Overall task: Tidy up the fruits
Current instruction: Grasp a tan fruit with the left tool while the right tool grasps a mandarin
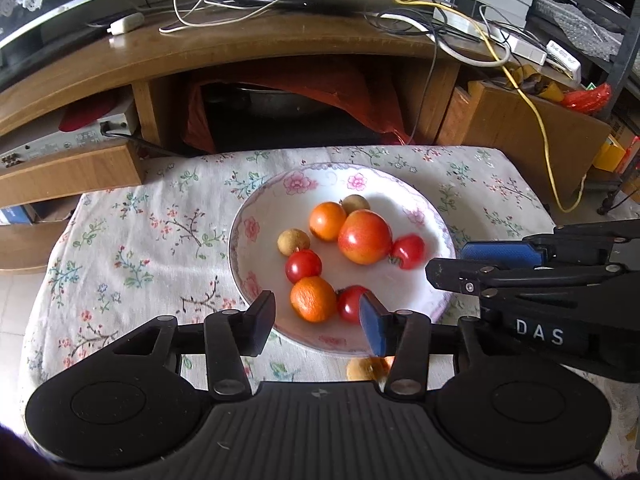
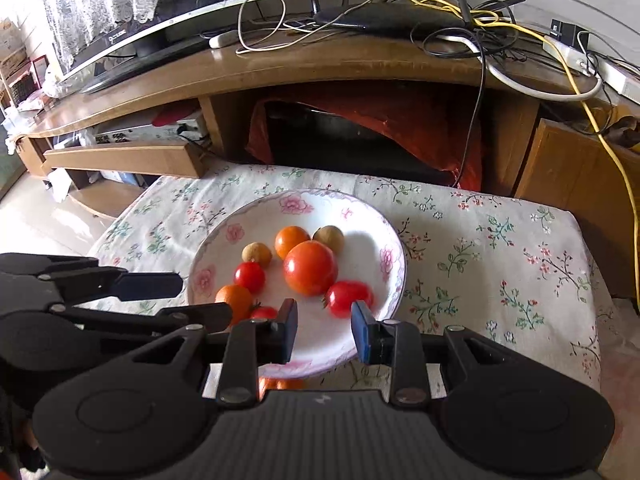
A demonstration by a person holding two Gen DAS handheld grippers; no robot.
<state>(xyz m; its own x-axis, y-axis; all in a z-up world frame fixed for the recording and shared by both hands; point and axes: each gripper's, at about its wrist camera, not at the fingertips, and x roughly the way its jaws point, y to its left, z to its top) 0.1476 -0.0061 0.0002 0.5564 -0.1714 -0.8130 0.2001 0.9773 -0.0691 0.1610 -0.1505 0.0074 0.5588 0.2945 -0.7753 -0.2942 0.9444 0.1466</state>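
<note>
A white floral plate (image 1: 432,216) (image 2: 392,248) sits on a flowered tablecloth and holds several fruits: a large red-orange tomato (image 1: 365,237) (image 2: 310,267), two oranges (image 1: 327,221) (image 1: 313,298), small red tomatoes (image 1: 303,265) (image 2: 349,298) and two brown longans (image 1: 293,241) (image 1: 355,203). My left gripper (image 1: 318,318) is open and empty, above the plate's near edge. My right gripper (image 2: 324,330) is open and empty, also over the near edge; it shows at the right of the left wrist view (image 1: 460,264). Another fruit (image 1: 366,368) lies on the cloth below the plate, partly hidden.
A wooden TV stand (image 1: 256,48) with cables, a router and a screen stands just behind the small table (image 2: 520,264). A red bag (image 2: 400,120) fills its open shelf. Bare cloth lies left (image 1: 132,248) and right of the plate.
</note>
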